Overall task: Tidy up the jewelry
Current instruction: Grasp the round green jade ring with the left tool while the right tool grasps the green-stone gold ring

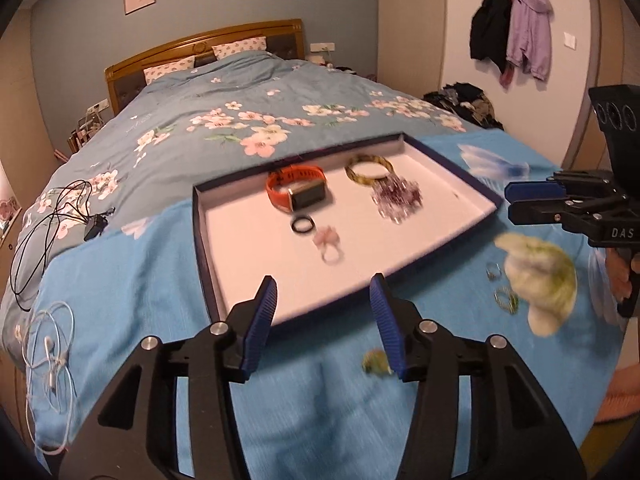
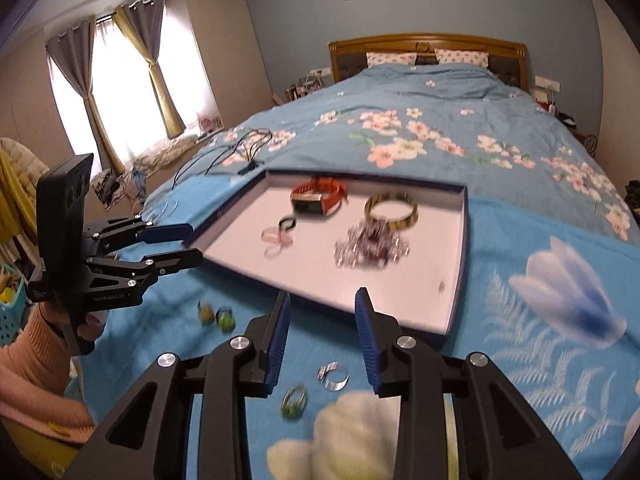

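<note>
A black cable (image 1: 48,216) and white earphones (image 1: 50,354) are seen lying near the bed's (image 1: 224,120) left edge.

Both feeds give me a dim, warm indoor scene. In the right wrist view the only strong light is the window (image 2: 120,92), blown out to white between the curtains (image 2: 160,68), and the wall beside it falls off quickly into shade. The left wrist view has no bright source and looks flatter, with an orange cast. Motion blur smears the near things: the rings (image 2: 294,400) on the blue blanket (image 2: 520,380) and the beaded piece (image 2: 370,250) in the tray (image 2: 464,240) are soft and streaked. The headboard (image 1: 204,46) stays fairly sharp. Fisheye bending curves the walls, and black vignette fills every corner. Shadows under the tools are faint.
</note>
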Available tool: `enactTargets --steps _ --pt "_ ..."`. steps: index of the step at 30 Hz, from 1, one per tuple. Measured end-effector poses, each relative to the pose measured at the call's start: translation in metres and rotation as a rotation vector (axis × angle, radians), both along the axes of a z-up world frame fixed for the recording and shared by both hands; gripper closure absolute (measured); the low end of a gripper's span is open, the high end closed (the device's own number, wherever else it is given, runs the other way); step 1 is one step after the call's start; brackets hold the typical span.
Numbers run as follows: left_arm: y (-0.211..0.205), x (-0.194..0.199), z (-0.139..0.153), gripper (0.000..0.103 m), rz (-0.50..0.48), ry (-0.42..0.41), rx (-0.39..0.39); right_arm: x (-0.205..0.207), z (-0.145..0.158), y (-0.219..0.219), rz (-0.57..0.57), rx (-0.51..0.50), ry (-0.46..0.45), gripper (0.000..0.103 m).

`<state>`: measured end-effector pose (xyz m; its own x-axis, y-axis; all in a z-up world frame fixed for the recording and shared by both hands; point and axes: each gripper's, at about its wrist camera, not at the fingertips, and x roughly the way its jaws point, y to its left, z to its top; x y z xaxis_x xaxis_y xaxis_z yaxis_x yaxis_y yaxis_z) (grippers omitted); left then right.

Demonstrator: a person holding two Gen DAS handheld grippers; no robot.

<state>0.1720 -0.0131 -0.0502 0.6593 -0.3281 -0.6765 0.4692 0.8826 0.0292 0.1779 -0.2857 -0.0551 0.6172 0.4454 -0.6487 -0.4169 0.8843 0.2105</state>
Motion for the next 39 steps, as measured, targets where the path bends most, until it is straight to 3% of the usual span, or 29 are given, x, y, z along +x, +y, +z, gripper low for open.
enactTargets --steps 16,39 --pt "-0.005 -0.035 -0.032 0.052 -0.028 0.081 0.005 -0.038 -0.045 0.011 0.011 -0.033 0.117 0.065" --pt "-0.013 -0.022 -0.041 0.054 -0.022 0.146 0.019 -0.043 -0.051 0.028 0.003 -0.078 0.111 0.067"
